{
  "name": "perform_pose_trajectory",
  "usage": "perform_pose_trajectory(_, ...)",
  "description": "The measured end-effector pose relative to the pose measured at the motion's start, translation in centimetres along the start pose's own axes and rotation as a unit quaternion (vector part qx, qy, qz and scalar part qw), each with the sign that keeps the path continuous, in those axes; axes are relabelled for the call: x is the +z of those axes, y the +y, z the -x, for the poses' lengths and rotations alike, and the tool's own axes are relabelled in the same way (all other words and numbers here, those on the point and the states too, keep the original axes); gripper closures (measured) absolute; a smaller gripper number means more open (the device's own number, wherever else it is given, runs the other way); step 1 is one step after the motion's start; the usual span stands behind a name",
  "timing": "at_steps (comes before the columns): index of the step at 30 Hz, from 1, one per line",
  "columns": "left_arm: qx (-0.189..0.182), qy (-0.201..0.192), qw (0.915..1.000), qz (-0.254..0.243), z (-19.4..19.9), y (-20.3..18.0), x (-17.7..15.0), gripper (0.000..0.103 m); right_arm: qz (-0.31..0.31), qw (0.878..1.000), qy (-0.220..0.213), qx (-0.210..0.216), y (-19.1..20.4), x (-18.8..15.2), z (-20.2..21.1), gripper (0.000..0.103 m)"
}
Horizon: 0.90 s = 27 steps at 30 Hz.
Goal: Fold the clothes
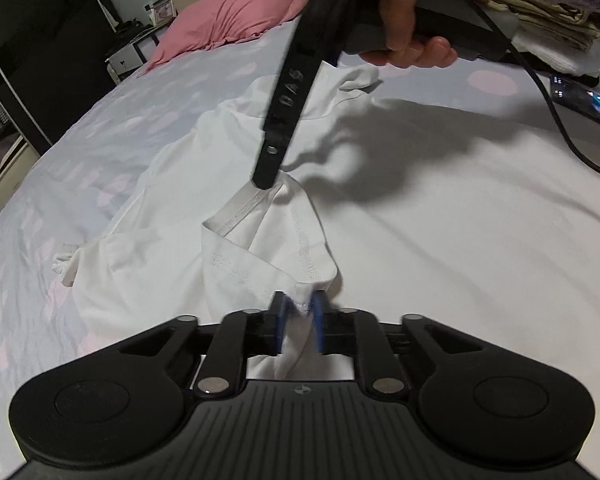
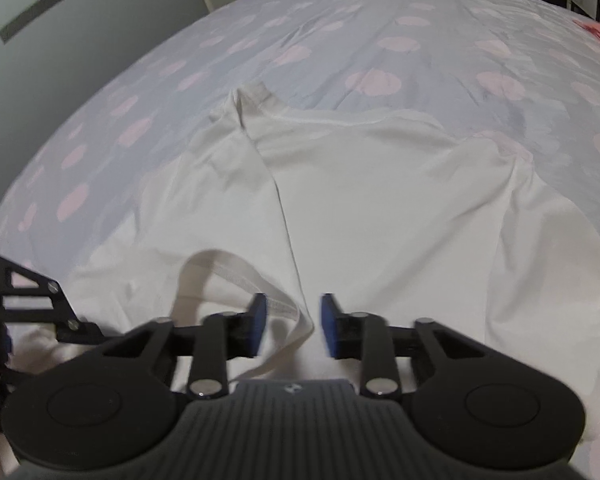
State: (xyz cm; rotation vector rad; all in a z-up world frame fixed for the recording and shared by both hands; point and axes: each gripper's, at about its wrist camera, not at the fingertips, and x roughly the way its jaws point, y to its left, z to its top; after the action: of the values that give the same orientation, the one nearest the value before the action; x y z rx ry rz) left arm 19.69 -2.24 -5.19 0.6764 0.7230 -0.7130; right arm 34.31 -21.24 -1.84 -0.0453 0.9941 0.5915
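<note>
A white T-shirt lies crumpled on the bed, and in the right wrist view the T-shirt spreads across the middle. My left gripper is shut on a bunched fold of the shirt near its stitched hem. My right gripper stands open, and the ribbed collar band loops between its blue pads. In the left wrist view the right gripper reaches down from above with its tip at that collar, held by a hand. The left gripper shows at the left edge of the right wrist view.
The bed sheet is pale with pink dots. A pink pillow lies at the far end. A stack of folded clothes and a dark phone sit at the right, with a black cable trailing over the sheet. Shelves stand left of the bed.
</note>
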Motion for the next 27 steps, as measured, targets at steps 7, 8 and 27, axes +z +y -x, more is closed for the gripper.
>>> perform_pose_trajectory(7, -0.046, -0.021, 0.9986, -0.011, 1.5, 0.1, -0.8, 0.099, 0.0, 1.0, 0.013, -0.02, -1.5, -0.8, 0.5, 0.1)
perform_pose_trajectory(8, -0.054, -0.019, 0.9982, -0.019, 1.6, 0.0, -1.1, 0.099, -0.002, 0.999, 0.018, -0.03, -1.8, -0.9, 0.5, 0.1)
perform_pose_trajectory(27, -0.019, 0.04, 0.9985, 0.033, 6.7, 3.1, -5.7, 0.059, -0.081, 0.997, 0.01, 0.017, -0.9, -0.4, 1.0, 0.068)
